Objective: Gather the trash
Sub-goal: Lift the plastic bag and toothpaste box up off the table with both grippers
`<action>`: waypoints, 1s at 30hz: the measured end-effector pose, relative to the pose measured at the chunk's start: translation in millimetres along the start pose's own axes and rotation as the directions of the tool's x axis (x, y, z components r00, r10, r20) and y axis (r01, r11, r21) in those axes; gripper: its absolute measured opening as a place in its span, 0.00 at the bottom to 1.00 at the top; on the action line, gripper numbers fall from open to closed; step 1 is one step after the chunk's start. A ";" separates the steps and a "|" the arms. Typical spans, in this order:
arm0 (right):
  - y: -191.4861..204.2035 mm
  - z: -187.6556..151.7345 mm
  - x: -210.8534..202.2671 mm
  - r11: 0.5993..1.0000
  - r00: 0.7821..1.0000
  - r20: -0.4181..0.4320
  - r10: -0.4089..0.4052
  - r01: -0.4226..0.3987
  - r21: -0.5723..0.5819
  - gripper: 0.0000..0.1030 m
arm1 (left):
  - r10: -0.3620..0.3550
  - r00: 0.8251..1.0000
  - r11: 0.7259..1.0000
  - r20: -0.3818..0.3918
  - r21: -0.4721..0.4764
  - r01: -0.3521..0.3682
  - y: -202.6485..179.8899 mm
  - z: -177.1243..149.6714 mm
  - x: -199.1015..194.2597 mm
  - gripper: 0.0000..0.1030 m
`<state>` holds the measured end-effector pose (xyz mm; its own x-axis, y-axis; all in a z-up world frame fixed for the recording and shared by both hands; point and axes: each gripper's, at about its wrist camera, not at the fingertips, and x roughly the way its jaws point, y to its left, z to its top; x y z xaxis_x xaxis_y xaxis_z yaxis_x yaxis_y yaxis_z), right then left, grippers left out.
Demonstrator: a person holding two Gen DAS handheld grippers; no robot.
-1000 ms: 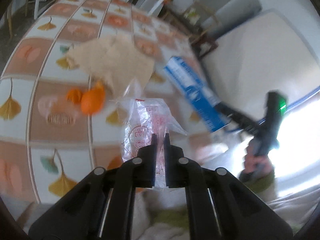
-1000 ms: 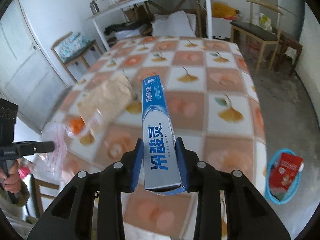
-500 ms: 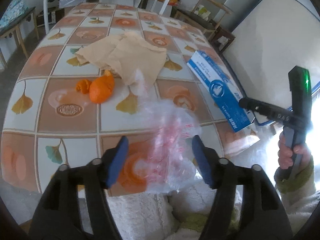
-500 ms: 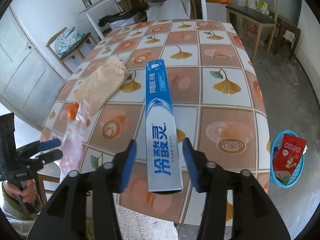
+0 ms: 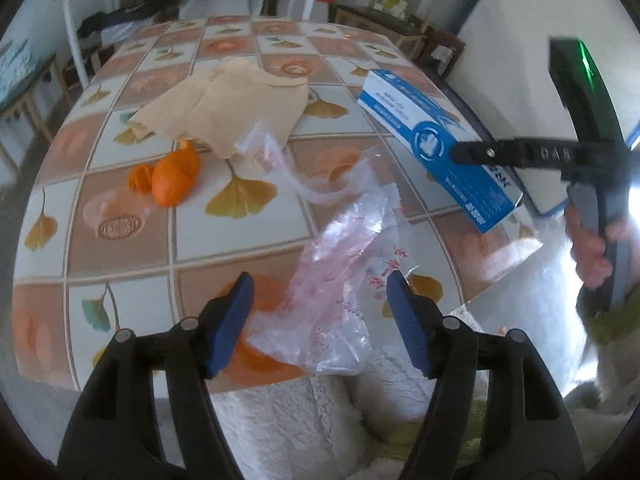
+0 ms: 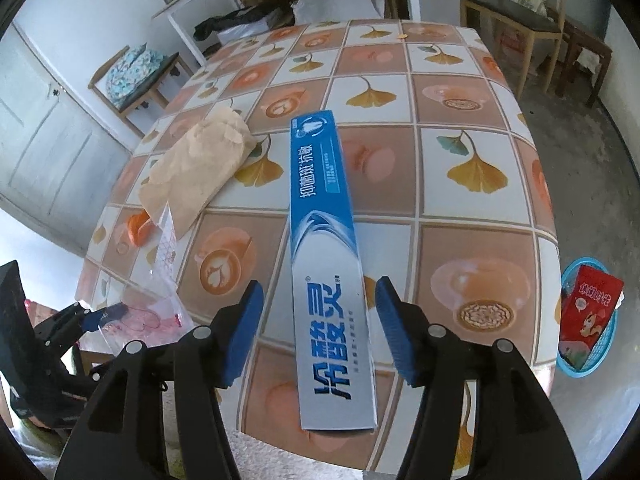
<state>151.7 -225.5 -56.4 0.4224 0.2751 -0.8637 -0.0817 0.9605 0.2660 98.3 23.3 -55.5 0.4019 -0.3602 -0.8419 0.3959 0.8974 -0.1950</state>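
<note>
Toothpaste box (image 6: 326, 248) lies between (untouched) opening right tongs (image 6: 316, 328).

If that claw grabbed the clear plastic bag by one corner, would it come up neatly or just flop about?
It would probably flop. The plastic bag is thin, see-through and crumpled, so it should sag and trail from whichever corner is pinched. It looks very light and could slide or drift. Its glossy film may slip from the left claw, whose jaws stand apart around it without pressing it.
</note>
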 end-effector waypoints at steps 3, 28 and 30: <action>0.6 1.6 3.6 1.000 1.000 -0.012 0.003 -0.004 -0.007 0.55 | 0.015 1.000 1.000 -0.018 0.013 -0.015 -0.9 -0.2 6.0 0.56; 1.6 4.3 5.9 0.999 1.000 -0.014 -0.010 0.010 0.033 0.33 | -0.053 0.999 0.998 0.009 -0.041 0.053 8.3 -6.6 2.1 0.20; 0.3 3.7 2.3 0.999 1.000 -0.007 -0.007 0.008 0.040 0.33 | -0.060 0.998 0.997 0.014 -0.052 0.061 10.4 -6.3 0.4 0.20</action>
<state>156.0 -224.7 -56.7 0.4169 0.2683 -0.8685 -0.0421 0.9601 0.2764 97.3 34.1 -61.0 0.3886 -0.4172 -0.8216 0.3763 0.8857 -0.2717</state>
